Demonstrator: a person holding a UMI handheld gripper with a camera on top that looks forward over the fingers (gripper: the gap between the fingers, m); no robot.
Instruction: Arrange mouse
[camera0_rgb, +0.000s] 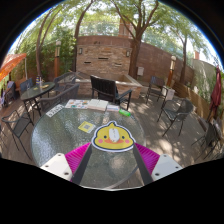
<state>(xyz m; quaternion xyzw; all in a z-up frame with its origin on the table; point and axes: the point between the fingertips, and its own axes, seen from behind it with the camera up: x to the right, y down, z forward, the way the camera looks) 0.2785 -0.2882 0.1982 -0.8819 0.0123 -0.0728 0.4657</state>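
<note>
Patio: brick wall (105, 55) and trees are standing beyond several chairs (108, 92); open floor is lying between them.
Table: round glass table (60, 135) is filling the foreground, its rim curving near the fingers; bare glass is lying open to either side.
Papers: papers (82, 105) are lying at the far edge.
Mouse: yellow mouse (113, 137) is sitting between the fingers.
Gripper: gripper (112, 158) is standing open, pink pads (79, 156) flanking the mouse, contact uncertain.
</note>
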